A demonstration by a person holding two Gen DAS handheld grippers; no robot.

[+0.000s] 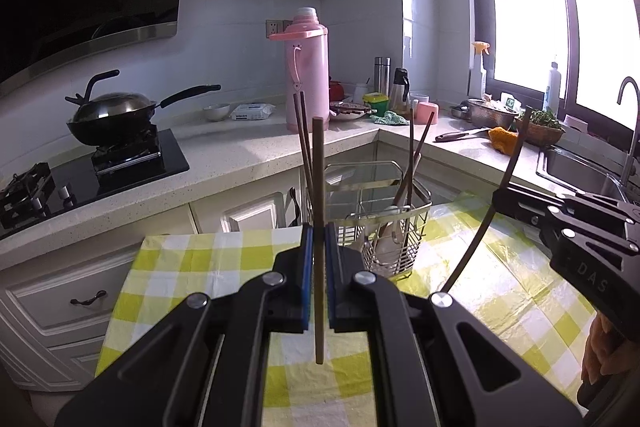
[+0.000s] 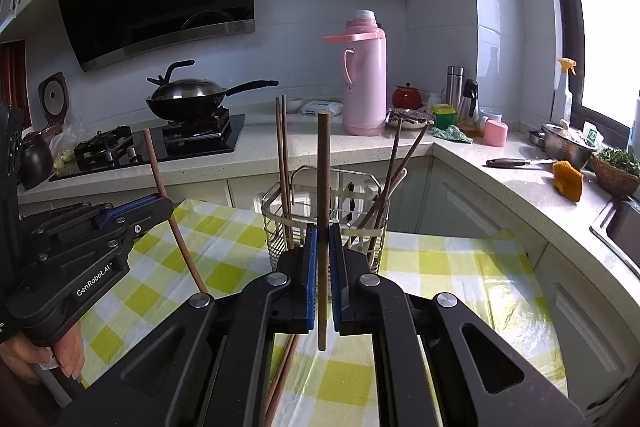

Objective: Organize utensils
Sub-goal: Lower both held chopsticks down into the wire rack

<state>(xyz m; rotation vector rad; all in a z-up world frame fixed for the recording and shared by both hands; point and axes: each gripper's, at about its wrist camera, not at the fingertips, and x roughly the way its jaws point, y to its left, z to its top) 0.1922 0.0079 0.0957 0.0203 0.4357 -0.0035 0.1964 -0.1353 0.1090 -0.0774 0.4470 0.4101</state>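
Left gripper (image 1: 319, 255): clamped on light chopstick (image 1: 318, 187), upright.
Wire caddy (image 1: 384, 211): on checked cloth (image 1: 192, 267), just ahead, partly filled.
Right gripper (image 2: 323, 259): pinching dark chopstick (image 2: 323, 195).
Risk: thin sticks pivoting between pads, catching the rim.

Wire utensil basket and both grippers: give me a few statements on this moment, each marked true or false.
1. The left gripper is shut on a brown wooden chopstick held upright. True.
2. The right gripper is open and holds nothing. False: it is shut on a dark wooden chopstick.
3. The metal wire utensil basket stands on the yellow-and-white checked cloth. True.
4. The basket is empty. False: chopsticks and pale spoons stand in it.
5. The pink thermos flask stands on the checked cloth. False: it stands on the pale stone counter.
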